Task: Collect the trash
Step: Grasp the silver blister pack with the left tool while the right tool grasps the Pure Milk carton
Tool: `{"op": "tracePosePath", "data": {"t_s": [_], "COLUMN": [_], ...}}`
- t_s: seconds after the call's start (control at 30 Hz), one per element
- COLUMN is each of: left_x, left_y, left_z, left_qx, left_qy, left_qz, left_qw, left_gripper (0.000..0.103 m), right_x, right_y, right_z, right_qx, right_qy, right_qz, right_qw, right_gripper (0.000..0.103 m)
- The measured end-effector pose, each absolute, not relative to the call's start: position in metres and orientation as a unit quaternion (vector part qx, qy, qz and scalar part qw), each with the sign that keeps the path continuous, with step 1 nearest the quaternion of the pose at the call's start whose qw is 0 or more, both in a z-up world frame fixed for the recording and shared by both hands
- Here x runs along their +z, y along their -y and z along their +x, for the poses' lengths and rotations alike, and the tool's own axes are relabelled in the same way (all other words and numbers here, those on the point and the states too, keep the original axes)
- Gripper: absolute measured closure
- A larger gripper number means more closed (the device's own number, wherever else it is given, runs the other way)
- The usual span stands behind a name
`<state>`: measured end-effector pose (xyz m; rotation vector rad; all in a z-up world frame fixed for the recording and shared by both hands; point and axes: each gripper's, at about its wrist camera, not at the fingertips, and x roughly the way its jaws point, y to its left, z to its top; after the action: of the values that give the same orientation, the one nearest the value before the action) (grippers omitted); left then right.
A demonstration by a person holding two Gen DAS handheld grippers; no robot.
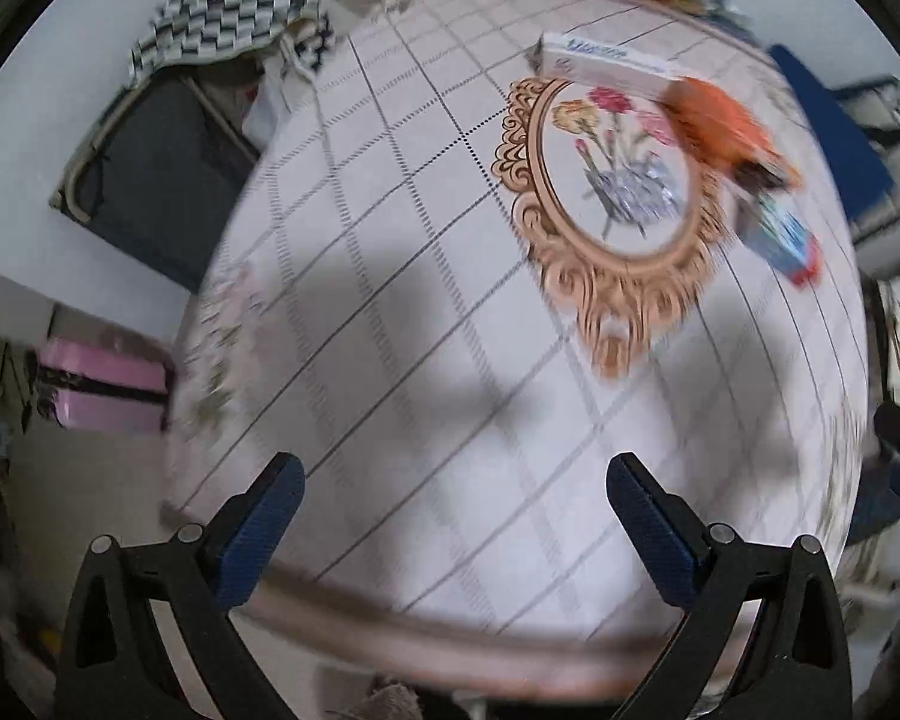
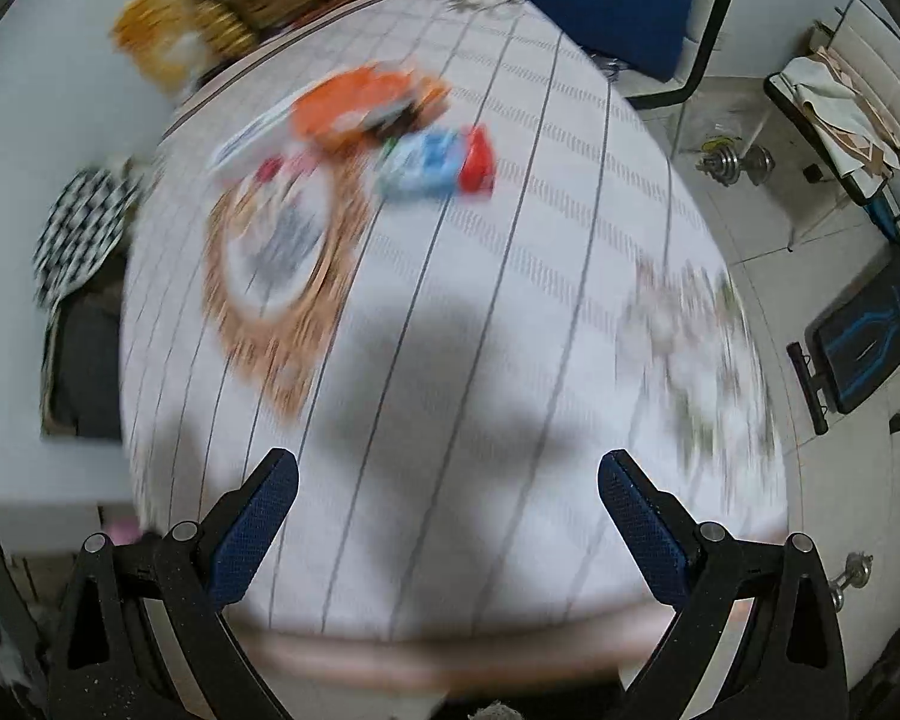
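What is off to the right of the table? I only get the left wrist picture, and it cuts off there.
Observer: A tiled floor, with a dumbbell lying on it past the right edge of the table.
Operator: Are the other tongs holding anything?
Observer: No. The right tongs are open and empty over the table's near end.
Operator: Anything else on that side?
Observer: A black bench with blue lines stands on the floor.
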<state>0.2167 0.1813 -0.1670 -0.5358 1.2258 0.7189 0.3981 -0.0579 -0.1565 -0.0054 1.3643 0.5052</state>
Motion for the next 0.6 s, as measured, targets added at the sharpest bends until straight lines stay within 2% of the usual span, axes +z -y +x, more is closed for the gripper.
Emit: {"op": "tracePosePath", "data": {"t_s": [0.27,0.47,0.53,0.6], "left_x": [-0.205,-0.227,-0.233,-0.238], "left_y": [-0.243,-0.262,-0.261,-0.258], "left_z": [0.323,0.364,0.379,0.390], "left_qx": [0.354,0.333,0.312,0.297], "left_qy": [-0.580,-0.587,-0.588,-0.587], "left_qz": [-0.302,-0.360,-0.382,-0.401], "left_qw": [0.668,0.644,0.641,0.637], "left_gripper": [0.000,0.001,0.001,0.001], "right_x": [-0.217,-0.264,-0.262,-0.262], "right_y": [-0.032,-0.088,-0.089,-0.081], "right_z": [0.540,0.565,0.565,0.568], "right_qx": [0.192,0.185,0.190,0.187], "right_qy": [-0.649,-0.678,-0.667,-0.666], "right_qz": [0.019,-0.040,-0.054,-0.059], "right_qw": [0.736,0.710,0.718,0.720], "right_gripper": [0.002,0.001,0.009,0.009]}}
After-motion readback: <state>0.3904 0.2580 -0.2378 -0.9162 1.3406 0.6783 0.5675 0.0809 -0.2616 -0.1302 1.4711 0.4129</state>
